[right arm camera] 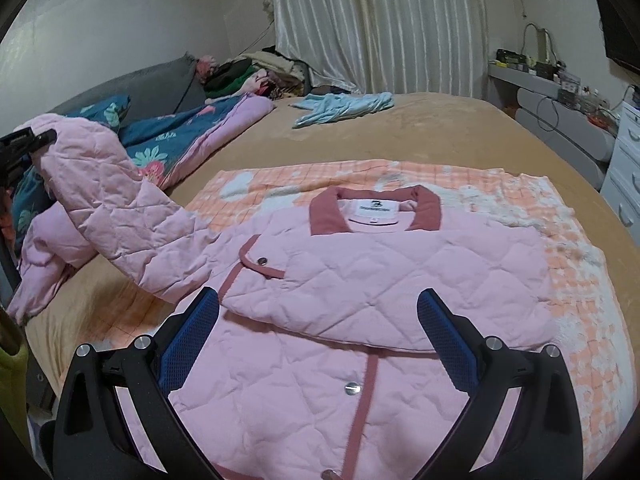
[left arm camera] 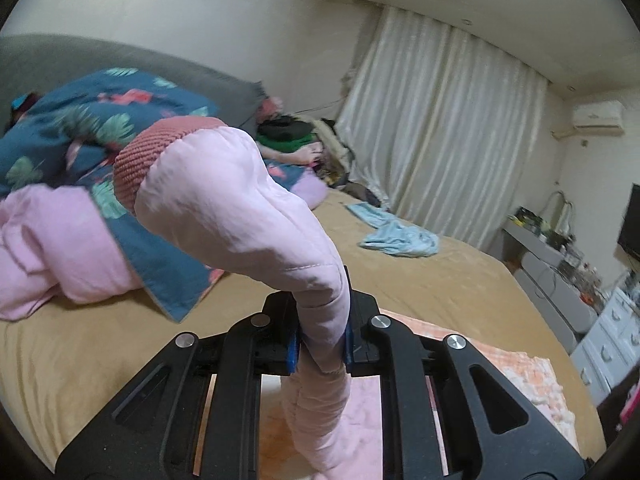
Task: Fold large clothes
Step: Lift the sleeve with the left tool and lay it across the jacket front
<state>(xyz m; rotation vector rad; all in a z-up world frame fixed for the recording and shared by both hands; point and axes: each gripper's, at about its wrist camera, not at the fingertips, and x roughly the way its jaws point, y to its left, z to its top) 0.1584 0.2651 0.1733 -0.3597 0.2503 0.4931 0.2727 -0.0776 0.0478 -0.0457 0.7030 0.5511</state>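
Observation:
A pink quilted jacket (right arm camera: 380,280) with a dark pink collar (right arm camera: 376,210) lies front-up on an orange checked towel (right arm camera: 580,300) on the bed. Its left sleeve (right arm camera: 120,200) is lifted off the bed. My left gripper (left arm camera: 322,344) is shut on that sleeve (left arm camera: 248,216) below the ribbed dark pink cuff (left arm camera: 140,156), which droops over the top. In the right wrist view the left gripper (right arm camera: 28,140) shows at the far left edge, holding the sleeve end. My right gripper (right arm camera: 316,328) hovers open over the jacket's front, blue pads (right arm camera: 188,344) wide apart, nothing between them.
A blue floral quilt (left arm camera: 80,128) and a second pink garment (left arm camera: 52,248) lie at the left of the bed. A light blue garment (right arm camera: 340,106) lies near the far edge. White curtains (left arm camera: 440,120), a cluttered desk (right arm camera: 560,80) and white drawers (right arm camera: 628,168) stand beyond.

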